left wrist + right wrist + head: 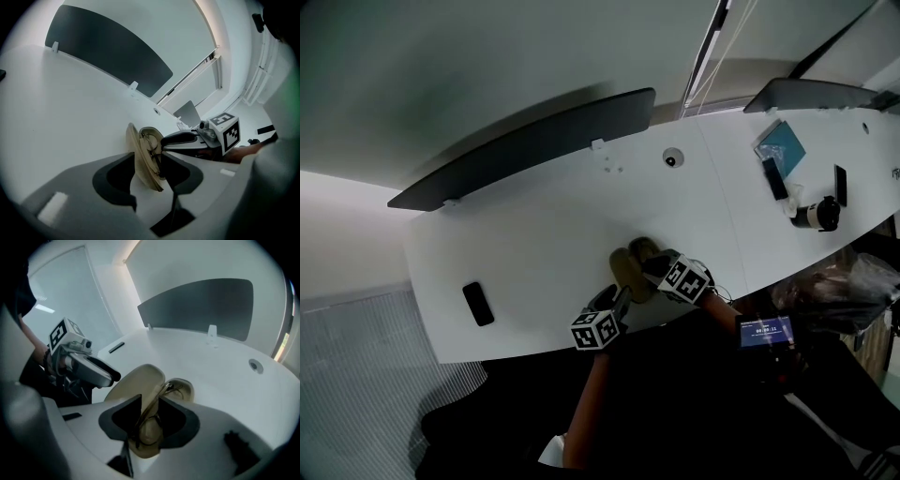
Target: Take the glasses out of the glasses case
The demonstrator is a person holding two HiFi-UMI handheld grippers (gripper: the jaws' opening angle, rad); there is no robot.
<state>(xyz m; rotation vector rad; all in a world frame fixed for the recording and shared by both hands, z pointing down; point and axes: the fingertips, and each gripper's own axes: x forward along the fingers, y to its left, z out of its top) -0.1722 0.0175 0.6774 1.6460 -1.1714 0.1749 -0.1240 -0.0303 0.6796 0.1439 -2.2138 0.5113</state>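
A long white table (534, 225) fills this plain room, and the work happens at its near edge. There the left gripper (149, 158) is closed on the lid (139, 150) of the tan glasses case (633, 267), I think to keep it folded back and the case steady. The right gripper (150, 401) comes from the other side. Its jaws stand a little apart with the thin glasses (169, 386) between them, not yet pinched, so the glasses lie inside the open case. The next step, in my judgement, is to close gently on the frame and lift. Off to the side lies a dark phone (478, 303), and at the far edge stand grey dividers (534, 141)
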